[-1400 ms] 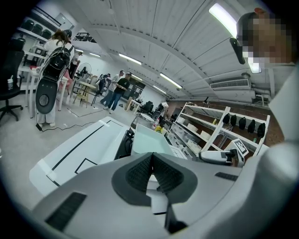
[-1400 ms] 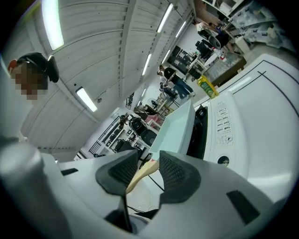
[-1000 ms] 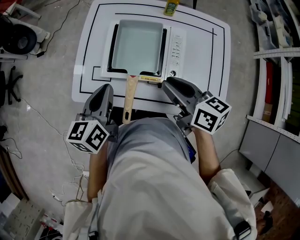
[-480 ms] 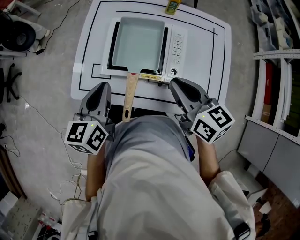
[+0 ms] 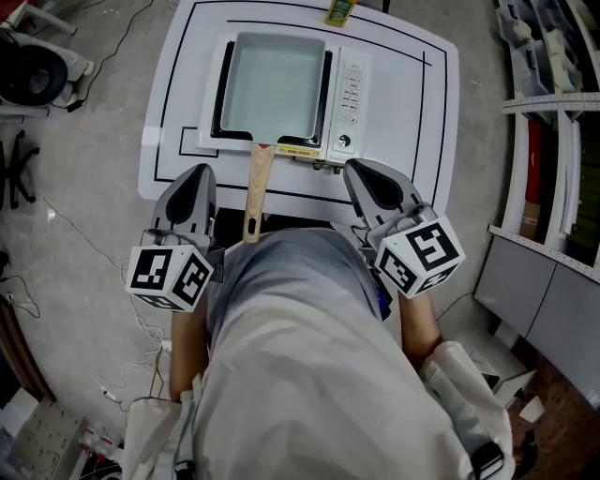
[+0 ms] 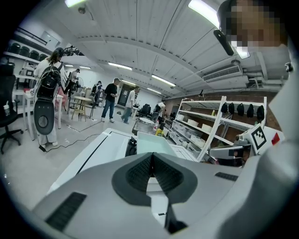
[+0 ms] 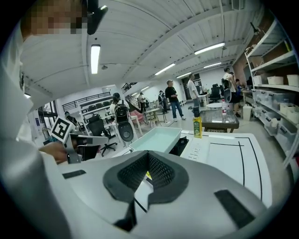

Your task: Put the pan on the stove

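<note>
The pale rectangular pan [image 5: 277, 80] sits on the white tabletop stove [image 5: 345, 94], and its wooden handle [image 5: 258, 187] points toward me over the table's front edge. My left gripper [image 5: 194, 175] hovers left of the handle, shut and holding nothing. To the handle's right, my right gripper [image 5: 361, 171] is likewise shut and empty. Neither touches the pan. In the left gripper view the closed left gripper [image 6: 151, 158] points at the pan [image 6: 152, 144]. In the right gripper view the closed right gripper [image 7: 148, 158] faces the pan [image 7: 159, 139].
The white table [image 5: 403, 112] carries black outline markings. A yellow bottle [image 5: 339, 11] stands at its far edge, also visible as the bottle [image 7: 198, 127]. Shelving [image 5: 553, 141] runs along the right. Cables and chairs lie on the floor at the left. People stand in the background.
Both grippers have drawn back from the table's front edge toward my body, the right one farther. The pan and stove have not moved.
</note>
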Tool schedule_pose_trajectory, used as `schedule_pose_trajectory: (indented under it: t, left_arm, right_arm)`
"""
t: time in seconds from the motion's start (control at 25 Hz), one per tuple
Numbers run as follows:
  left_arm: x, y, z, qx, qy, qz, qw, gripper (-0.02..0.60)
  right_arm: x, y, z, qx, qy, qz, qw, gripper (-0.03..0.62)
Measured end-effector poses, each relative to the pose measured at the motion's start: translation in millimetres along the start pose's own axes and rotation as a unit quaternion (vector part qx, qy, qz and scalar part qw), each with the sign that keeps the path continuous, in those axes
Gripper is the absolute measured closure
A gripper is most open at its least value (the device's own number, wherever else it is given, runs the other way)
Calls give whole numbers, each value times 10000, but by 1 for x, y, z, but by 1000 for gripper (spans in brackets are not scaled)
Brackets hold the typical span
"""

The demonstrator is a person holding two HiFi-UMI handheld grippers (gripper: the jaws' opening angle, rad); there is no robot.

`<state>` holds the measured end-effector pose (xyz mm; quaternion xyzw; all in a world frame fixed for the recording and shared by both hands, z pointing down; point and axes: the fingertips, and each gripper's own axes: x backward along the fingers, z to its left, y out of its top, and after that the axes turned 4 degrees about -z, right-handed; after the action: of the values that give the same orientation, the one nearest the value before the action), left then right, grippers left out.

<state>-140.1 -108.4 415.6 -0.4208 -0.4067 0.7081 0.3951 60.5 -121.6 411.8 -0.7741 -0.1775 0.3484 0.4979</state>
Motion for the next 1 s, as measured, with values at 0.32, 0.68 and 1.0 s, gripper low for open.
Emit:
schedule_pose_trajectory:
  t: [0.32,0.68,1.0]
  left_arm:
    - [-1,-4,3,-23,8,107,9999,577]
    - [-4,-18,7,186,49,266,9995,577]
    - [-1,-27,18,244,164,419,9987,577]
  right_arm:
    - [-1,-5,-2,-35,-53,75,10000,585]
    - [-6,-14,-12,-180,-160,294,9993,585]
    - [-16,-24,-15,-257,-264,495,9981,585]
